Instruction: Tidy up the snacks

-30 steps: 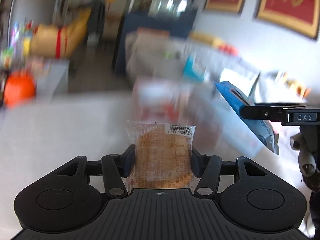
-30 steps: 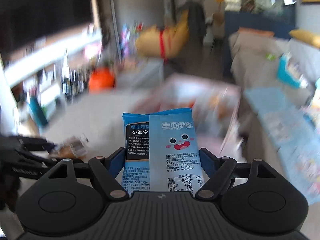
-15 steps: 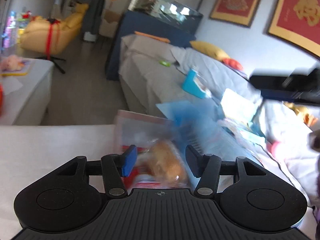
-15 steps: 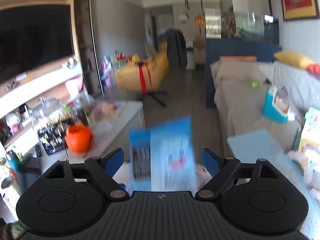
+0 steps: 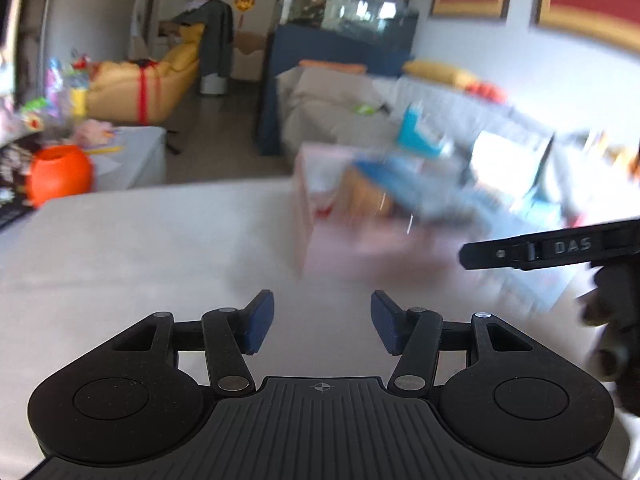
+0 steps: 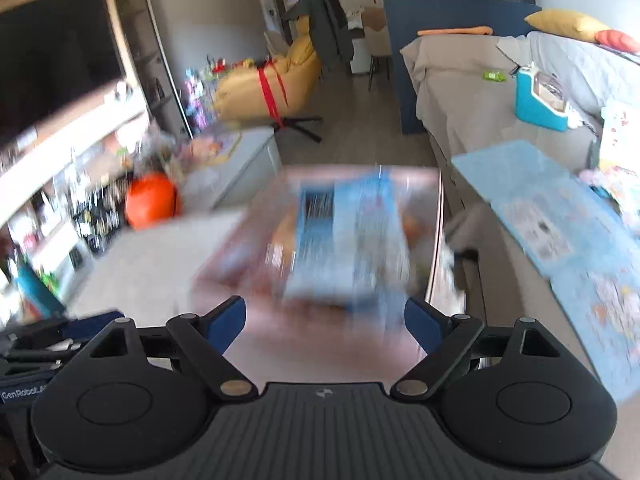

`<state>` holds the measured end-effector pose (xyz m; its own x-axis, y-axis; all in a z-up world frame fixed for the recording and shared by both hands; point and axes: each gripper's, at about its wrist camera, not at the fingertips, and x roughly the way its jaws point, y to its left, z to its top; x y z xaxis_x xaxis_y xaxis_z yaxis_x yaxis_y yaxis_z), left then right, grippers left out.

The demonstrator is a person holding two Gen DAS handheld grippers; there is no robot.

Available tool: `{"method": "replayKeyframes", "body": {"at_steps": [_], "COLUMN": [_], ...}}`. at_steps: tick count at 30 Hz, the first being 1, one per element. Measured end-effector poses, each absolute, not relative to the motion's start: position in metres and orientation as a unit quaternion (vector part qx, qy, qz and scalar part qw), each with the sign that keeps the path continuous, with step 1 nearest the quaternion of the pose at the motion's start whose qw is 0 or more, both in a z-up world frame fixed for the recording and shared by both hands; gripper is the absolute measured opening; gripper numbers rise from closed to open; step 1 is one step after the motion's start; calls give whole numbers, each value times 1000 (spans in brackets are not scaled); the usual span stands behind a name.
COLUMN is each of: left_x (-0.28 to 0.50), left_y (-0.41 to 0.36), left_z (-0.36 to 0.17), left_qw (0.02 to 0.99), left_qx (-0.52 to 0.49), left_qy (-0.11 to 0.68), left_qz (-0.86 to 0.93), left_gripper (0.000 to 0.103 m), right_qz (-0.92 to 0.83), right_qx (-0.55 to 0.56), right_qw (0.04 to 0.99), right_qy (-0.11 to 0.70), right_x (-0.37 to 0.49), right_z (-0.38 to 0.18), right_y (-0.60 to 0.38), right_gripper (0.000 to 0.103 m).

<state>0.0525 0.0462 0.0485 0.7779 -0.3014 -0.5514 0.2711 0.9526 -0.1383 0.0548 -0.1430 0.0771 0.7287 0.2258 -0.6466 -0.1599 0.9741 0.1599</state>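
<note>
1. The blue snack packet point(image 6: 352, 240) lies blurred over a pinkish box point(image 6: 424, 184), on top of what is already in it; an orange-brown snack point(image 6: 282, 236) shows at the packet's left edge.
2. In the left wrist view the same blue packet point(image 5: 404, 188) sits tilted above an orange-brown snack point(image 5: 366, 196) inside the pinkish box point(image 5: 304, 216); all of it is smeared by motion.
3. The right tongs point(image 6: 325, 320) stand wide apart with nothing between their blue pads; the packet is ahead of them, not touched.
4. The left tongs point(image 5: 322, 326) are parted and empty, held over the pale grey surface point(image 5: 140, 248) on which the box stands.
5. A black arm of the other tool, marked "DAS" point(image 5: 568, 246), reaches in from the right edge of the left view.
6. Farther off: an orange pumpkin-shaped pot point(image 6: 150, 200) on a low cabinet, a yellow chair with a red ribbon point(image 6: 264, 88), and a grey-covered sofa point(image 6: 460, 80) carrying a teal case point(image 6: 538, 100).
</note>
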Motion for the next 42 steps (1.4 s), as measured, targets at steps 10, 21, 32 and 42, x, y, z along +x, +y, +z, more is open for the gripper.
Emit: {"method": "replayKeyframes", "body": {"at_steps": [10,21,32,42], "left_x": [21,25,26,26], "left_y": [28,9,10,10], "left_z": [8,2,2,2], "left_qw": [935,945,945,945], "left_qx": [-18,22,22,22], "left_qy": [333,316,316,316], "left_qz": [-118,-82,-82,-82], "left_gripper": [59,61,61,61], "right_qz": [80,37,37,37], "right_qx": [9,-18,-15,-15], "right_qw": [911,926,939,939], "right_qy": [405,376,341,341], "right_x": [-7,-23,-25,-25], "right_z": [9,-1,-6,-6], "right_y": [-107,-113,-115,-115], "right_gripper": [96,103,103,103]}}
